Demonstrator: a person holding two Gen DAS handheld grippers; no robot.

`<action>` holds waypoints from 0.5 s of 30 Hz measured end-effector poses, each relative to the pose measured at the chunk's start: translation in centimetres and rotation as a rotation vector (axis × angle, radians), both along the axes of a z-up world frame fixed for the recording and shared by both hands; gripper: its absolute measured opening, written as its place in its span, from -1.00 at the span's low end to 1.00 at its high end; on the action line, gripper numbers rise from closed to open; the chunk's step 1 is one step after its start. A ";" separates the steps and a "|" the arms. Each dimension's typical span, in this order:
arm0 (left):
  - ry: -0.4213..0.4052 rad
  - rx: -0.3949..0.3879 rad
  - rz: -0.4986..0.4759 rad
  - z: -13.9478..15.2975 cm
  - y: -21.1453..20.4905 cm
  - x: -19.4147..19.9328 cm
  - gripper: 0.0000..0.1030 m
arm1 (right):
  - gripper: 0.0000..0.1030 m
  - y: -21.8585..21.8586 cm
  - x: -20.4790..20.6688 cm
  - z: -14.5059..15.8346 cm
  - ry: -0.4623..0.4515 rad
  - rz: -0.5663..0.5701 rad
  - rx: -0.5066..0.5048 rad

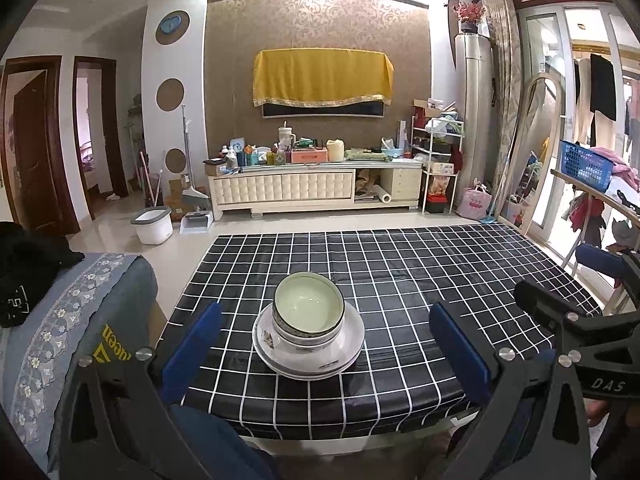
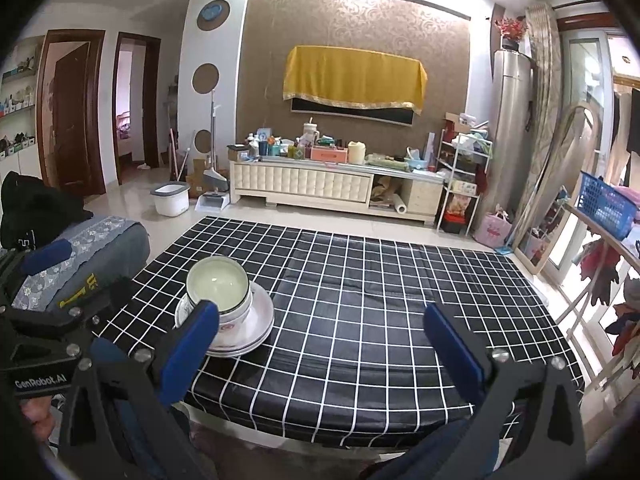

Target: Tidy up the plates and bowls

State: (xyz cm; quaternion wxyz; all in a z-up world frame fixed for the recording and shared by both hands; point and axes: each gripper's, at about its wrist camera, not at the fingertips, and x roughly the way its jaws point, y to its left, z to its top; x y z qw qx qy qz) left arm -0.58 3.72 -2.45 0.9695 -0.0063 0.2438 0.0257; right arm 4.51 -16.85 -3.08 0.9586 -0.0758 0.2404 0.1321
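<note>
Stacked bowls with pale green insides (image 1: 309,307) sit on stacked white plates (image 1: 352,342) near the front of the black checked table (image 1: 420,280). My left gripper (image 1: 324,336) is open and empty, its blue fingers either side of the stack and short of it. In the right wrist view the bowls (image 2: 218,282) on the plates (image 2: 260,320) lie at the left. My right gripper (image 2: 320,330) is open and empty over the table's front edge, its left finger in front of the plates. The right gripper also shows at the right of the left wrist view (image 1: 560,304).
A grey-blue sofa arm (image 1: 80,312) with a black garment stands left of the table. A clothes rack with a blue basket (image 2: 604,204) stands at the right. A TV cabinet (image 1: 316,184) and white bucket (image 1: 152,224) are on the floor beyond.
</note>
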 end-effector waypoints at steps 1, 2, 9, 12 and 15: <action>0.003 -0.001 -0.001 -0.1 0.0 0.0 0.99 | 1.00 0.0 0.0 0.0 0.001 0.000 0.000; 0.005 -0.003 -0.003 -0.1 0.0 0.1 0.99 | 1.00 0.0 0.1 -0.1 0.002 -0.004 -0.001; 0.012 -0.020 -0.005 -0.2 0.1 0.0 0.99 | 1.00 -0.1 0.3 -0.2 0.006 -0.004 -0.001; 0.013 -0.017 -0.006 -0.2 0.1 0.1 0.99 | 1.00 -0.1 0.3 -0.2 0.007 -0.005 -0.001; 0.015 -0.016 -0.007 -0.3 0.0 0.1 0.99 | 1.00 -0.1 0.2 -0.2 0.006 -0.006 -0.002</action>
